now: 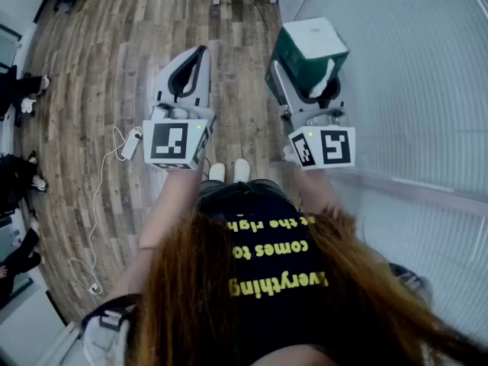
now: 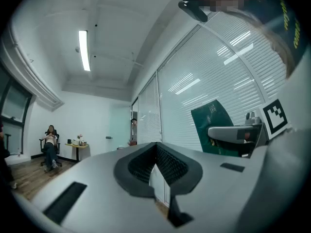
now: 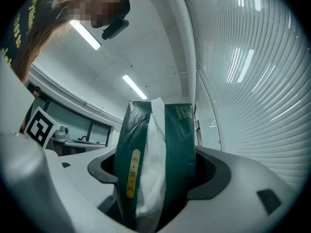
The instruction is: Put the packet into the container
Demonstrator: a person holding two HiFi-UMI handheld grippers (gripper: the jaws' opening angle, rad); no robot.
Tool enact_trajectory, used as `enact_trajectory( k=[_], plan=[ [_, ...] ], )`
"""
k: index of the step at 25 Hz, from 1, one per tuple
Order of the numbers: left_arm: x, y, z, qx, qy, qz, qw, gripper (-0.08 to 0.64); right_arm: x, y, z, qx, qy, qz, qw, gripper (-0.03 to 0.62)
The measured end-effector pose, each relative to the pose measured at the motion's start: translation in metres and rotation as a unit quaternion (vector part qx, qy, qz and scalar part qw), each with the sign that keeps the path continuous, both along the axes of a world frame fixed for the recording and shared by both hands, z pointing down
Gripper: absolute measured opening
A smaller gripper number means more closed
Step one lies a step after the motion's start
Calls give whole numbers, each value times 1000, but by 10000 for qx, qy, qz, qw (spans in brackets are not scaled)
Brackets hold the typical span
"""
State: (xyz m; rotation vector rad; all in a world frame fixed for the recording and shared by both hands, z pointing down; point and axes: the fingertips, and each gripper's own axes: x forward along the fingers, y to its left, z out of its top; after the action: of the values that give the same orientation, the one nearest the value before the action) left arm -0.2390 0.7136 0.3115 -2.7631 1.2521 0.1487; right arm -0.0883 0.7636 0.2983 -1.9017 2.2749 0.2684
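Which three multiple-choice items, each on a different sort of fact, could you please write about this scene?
1. Where is the packet?
A. Held by the right gripper
B. On the floor
C. Held by the left gripper

2. What colour is the packet's wrapper?
A. Red
B. Dark green
C. Yellow

3. How do the left gripper's jaws stand?
A. Together, with nothing between them
B. Wide apart
C. Shut on the packet

Answers:
1. A, since the right gripper view shows the jaws pressing on the packet's sides.
2. B, since the wrapper is dark green, with white tissue showing at its slit.
3. A, since the left gripper view shows the jaws meeting on nothing.
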Motion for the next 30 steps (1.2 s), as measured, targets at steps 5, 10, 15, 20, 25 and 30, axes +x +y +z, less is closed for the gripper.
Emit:
enact_trajectory(
  k=[5,10,15,20,25,30],
  plan=[
    [-1,-2,2,37,-36,-8,10000,2,-2,-2,-3,77,21,-13,10000,383],
    [-4,-3,1,42,-34,-81,10000,2,-1,-5,-5,70,-27,-38,10000,385],
    [2,-9,-2,-11,26,-150,9999,2,7,-12,-7,84,-188,-138,9997,385],
    [8,-22,-1,20,-25,-295,9996,2,23,-21,-11,78,-230,-136,9996,385],
    [15,-41,-4,-67,-18,-438,9990,2,38,-41,-10,-54,-255,-188,9995,385],
    [2,-93,-7,-130,-134,-554,9983,2,31,-94,-13,-249,-255,-236,9991,385]
  ],
)
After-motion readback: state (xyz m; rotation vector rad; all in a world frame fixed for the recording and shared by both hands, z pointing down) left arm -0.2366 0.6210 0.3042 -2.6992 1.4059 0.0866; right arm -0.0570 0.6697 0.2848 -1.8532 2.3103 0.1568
